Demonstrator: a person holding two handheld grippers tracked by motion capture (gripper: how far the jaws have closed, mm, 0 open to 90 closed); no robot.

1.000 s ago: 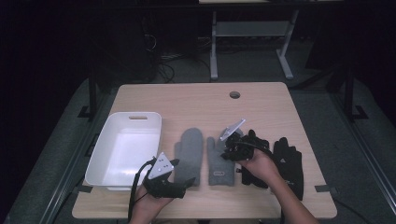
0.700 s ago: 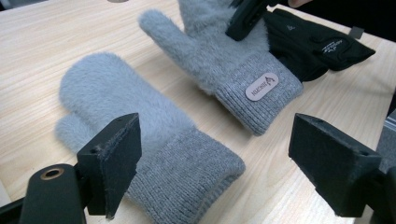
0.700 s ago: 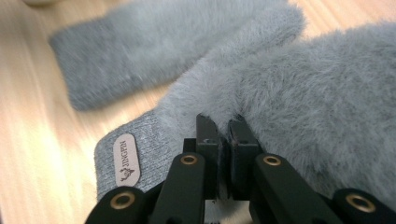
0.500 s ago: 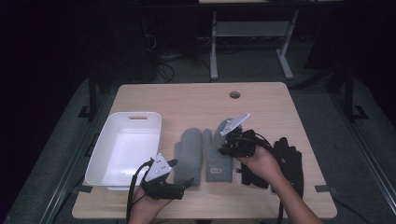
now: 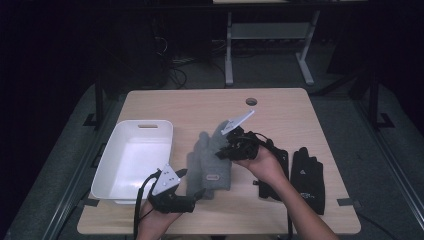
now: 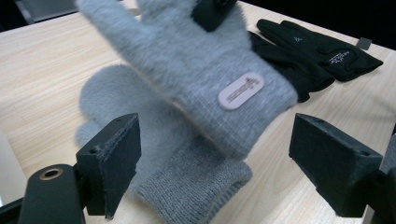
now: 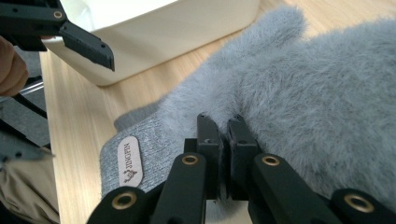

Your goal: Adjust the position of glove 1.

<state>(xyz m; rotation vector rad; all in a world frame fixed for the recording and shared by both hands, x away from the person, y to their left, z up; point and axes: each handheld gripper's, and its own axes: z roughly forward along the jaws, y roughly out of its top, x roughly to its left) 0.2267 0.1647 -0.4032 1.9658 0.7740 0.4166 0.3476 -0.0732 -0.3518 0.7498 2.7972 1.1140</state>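
Two fluffy grey mittens lie mid-table. My right gripper is shut on the fur of the labelled mitten and holds its finger end up off the table, tilted across the other mitten. The cuff end with the pink label hangs low. My left gripper stands open near the front edge, facing the cuffs, with nothing pressed between its pads.
A white bin sits at the table's left. Two black gloves lie flat at the right, under the right forearm. The table has a cable hole at the back.
The right gripper has risen and shifted left with the labelled mitten, pulling it partly over the other mitten. The left gripper has stayed where it was.
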